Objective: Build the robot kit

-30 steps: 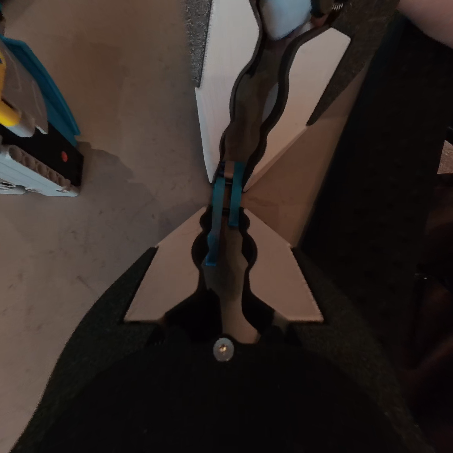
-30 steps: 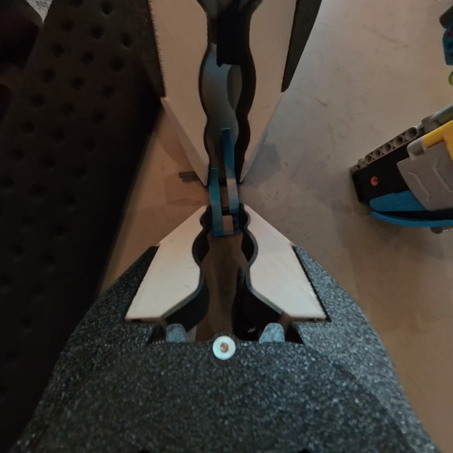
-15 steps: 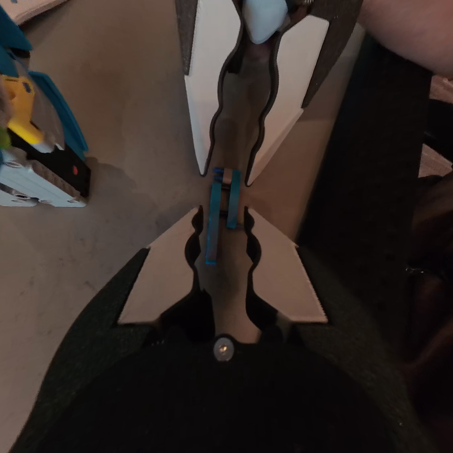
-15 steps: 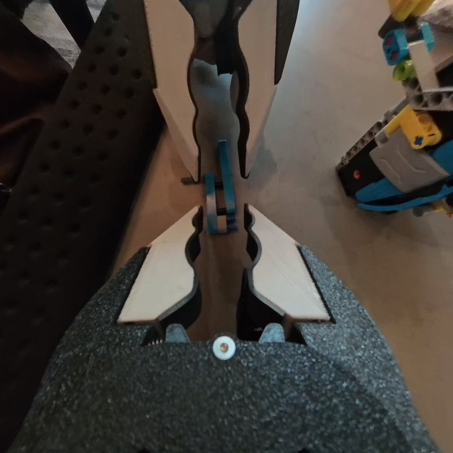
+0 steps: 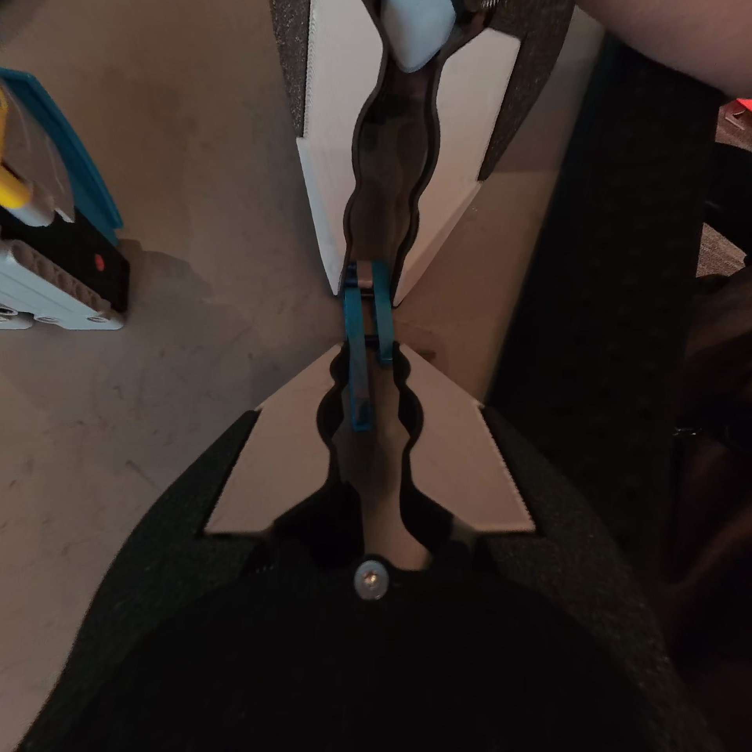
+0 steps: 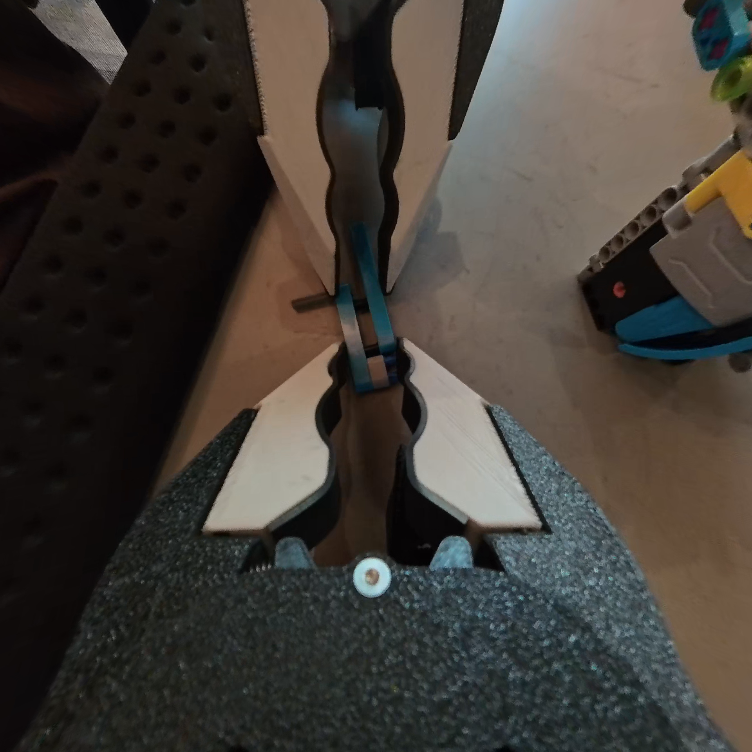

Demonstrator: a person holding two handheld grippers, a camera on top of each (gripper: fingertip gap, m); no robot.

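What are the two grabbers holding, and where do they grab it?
Both hold one small blue brick assembly, two thin blue beams joined by black pins. The left gripper pinches one end between its fingertips; the right gripper pinches the opposite end.

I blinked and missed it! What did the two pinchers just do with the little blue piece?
Half a second ago both had opened and let go. Now the left gripper and the right gripper have squeezed shut on the blue piece again, one at each end, as they did a second ago. The piece still lies on the table, and the brick model stays off to the side.
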